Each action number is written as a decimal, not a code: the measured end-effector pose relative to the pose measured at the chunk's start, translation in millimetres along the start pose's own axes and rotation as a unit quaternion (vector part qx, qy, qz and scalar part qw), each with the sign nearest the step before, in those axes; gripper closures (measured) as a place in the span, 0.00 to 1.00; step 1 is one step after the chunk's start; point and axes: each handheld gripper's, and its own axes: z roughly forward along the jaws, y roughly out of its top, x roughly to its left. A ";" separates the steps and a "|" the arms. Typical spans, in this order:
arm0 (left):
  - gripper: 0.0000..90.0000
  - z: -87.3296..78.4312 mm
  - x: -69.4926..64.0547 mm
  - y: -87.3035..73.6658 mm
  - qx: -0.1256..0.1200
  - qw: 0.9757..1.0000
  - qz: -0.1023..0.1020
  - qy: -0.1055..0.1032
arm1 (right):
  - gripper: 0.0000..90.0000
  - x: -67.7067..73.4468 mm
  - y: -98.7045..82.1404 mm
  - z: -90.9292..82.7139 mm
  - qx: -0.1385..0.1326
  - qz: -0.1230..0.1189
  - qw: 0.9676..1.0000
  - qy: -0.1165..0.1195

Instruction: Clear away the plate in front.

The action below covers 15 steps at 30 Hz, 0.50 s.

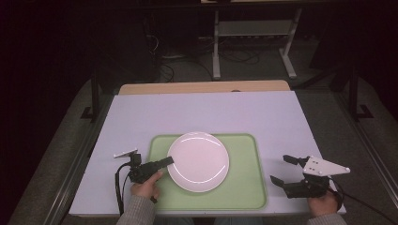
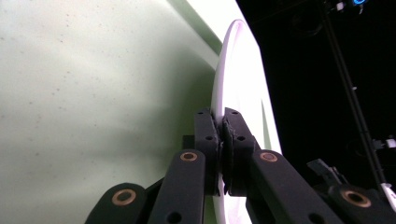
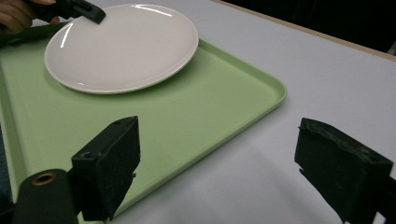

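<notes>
A white round plate [image 1: 199,161] lies on a light green tray [image 1: 244,187] at the near middle of the table. My left gripper [image 1: 168,161] comes in from the left, shut on the plate's left rim. In the left gripper view the rim of the plate [image 2: 238,74] is pinched between the two pads of the left gripper [image 2: 223,119], with the tray [image 2: 93,93] behind. My right gripper [image 1: 281,168] stands open just right of the tray, nothing between its jaws. The right gripper view looks past the right gripper [image 3: 215,158] to the tray [image 3: 187,112], the plate [image 3: 126,44] and the left gripper [image 3: 93,14].
The tray sits on a white tabletop [image 1: 211,112] whose far edge is a wooden strip [image 1: 202,87]. Beyond it, a dark floor holds cables and a white table frame [image 1: 253,42]. Black metal rails [image 1: 94,108] run along both sides of the table.
</notes>
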 end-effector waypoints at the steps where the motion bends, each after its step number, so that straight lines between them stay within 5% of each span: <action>1: 0.96 -0.2 -0.5 -0.1 0.000 1.000 0.002 0.003 | 0.15 0.0 0.0 0.1 0.000 0.000 1.000 0.000; 15: 0.93 -1.7 -4.4 -4.0 0.006 0.999 0.014 0.036 | 0.15 0.5 0.0 0.8 0.002 0.001 1.000 0.001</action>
